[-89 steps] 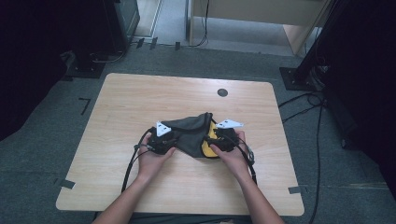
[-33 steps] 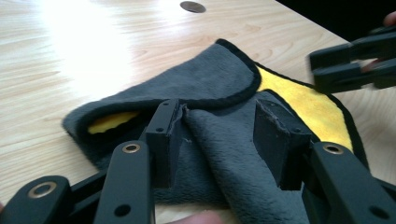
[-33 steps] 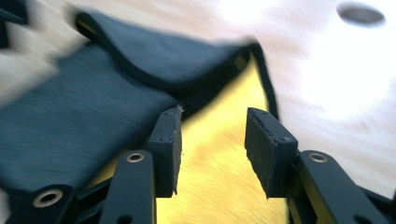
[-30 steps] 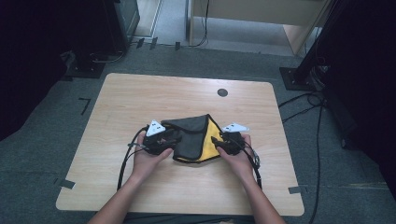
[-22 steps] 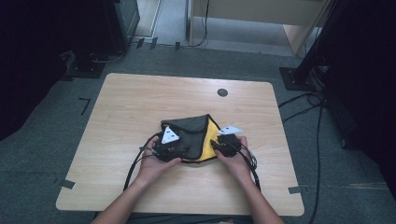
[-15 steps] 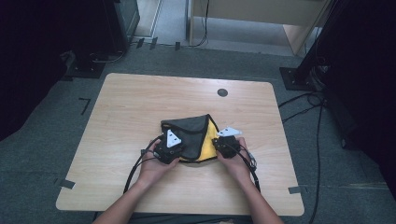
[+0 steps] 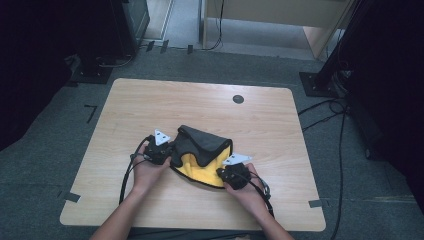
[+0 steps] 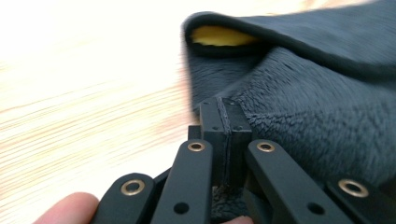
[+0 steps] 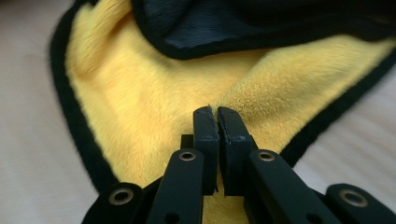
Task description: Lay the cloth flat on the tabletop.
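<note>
The surface [image 7: 150, 115] is a pale wooden top, and the cloth [image 7: 202, 150] lies on it a little nearer the person's edge than the far one, roughly midway between the left and right edges. It is a plush two-sided towel, dark grey on one face and yellow on the other, bound in a black hem, folded over itself in a loose heap. I'd judge it light, soft and floppy: it will sag and drape rather than keep any shape, and the pile should give good purchase. The hem or a pinched fold near a corner looks the safest place to hold.

The left tongs [image 7: 167, 150] are at the heap's left side, the right tongs [image 7: 225, 172] at its near right corner.

The high view gives the whole layout and both hands. The left gripper view shows what it cannot: the left tongs [image 8: 224, 112] have just closed, pads pressed together with grey pile nipped between them. The right gripper view shows the right tongs [image 9: 215, 116], also just closed, pinching a ridge of the yellow face close beside the hem.
</note>
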Available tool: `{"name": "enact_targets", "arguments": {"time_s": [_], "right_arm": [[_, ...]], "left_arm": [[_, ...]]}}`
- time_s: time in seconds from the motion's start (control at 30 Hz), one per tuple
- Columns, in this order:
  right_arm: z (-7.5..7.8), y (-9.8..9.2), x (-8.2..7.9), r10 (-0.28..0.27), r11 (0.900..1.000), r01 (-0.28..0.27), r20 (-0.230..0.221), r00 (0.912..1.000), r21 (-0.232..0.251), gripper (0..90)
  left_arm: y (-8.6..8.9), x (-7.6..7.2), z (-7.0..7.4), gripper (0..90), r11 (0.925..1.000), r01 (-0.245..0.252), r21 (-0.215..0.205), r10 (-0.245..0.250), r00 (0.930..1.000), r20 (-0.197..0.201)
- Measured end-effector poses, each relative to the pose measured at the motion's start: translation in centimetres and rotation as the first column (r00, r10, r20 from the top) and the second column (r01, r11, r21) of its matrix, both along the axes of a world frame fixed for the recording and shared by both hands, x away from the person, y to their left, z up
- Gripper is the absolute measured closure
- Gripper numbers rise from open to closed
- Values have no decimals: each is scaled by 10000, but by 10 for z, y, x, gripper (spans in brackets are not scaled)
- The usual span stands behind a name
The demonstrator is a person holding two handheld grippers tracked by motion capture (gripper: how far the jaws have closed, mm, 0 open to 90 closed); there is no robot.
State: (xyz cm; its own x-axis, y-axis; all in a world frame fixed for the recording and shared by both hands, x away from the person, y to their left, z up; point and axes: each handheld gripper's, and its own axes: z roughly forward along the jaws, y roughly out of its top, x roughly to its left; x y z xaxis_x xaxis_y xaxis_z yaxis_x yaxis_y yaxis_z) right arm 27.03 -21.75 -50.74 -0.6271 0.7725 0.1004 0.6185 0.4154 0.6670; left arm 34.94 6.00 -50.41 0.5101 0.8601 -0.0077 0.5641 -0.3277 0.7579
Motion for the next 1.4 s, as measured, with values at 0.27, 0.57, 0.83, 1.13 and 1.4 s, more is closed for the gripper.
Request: {"name": "enact_targets", "arguments": {"time_s": [0.27,0.57,0.83,1.13,1.4], "right_arm": [[20,5,3,581,9909,-654,643,9962,1179,693],[26,-5,44,-1058,9924,881,2289,9677,864,527],[10,15,55,-635,9969,485,2735,9598,613,381],[-6,24,54,324,9978,-159,2621,9645,-648,687],[0,-4,50,-161,9988,244,1823,9831,-434,852]], "left_arm": [[25,8,2,900,9967,-680,-435,676,9977,-97],[19,-15,18,602,9828,1224,-1385,-1240,9923,-29],[-7,-29,11,420,9650,2543,-645,-2549,9670,-12],[-20,-34,-1,476,9704,2178,1040,-2191,9757,6],[-3,-28,1,799,9838,1725,481,-1715,9849,-240]]}}
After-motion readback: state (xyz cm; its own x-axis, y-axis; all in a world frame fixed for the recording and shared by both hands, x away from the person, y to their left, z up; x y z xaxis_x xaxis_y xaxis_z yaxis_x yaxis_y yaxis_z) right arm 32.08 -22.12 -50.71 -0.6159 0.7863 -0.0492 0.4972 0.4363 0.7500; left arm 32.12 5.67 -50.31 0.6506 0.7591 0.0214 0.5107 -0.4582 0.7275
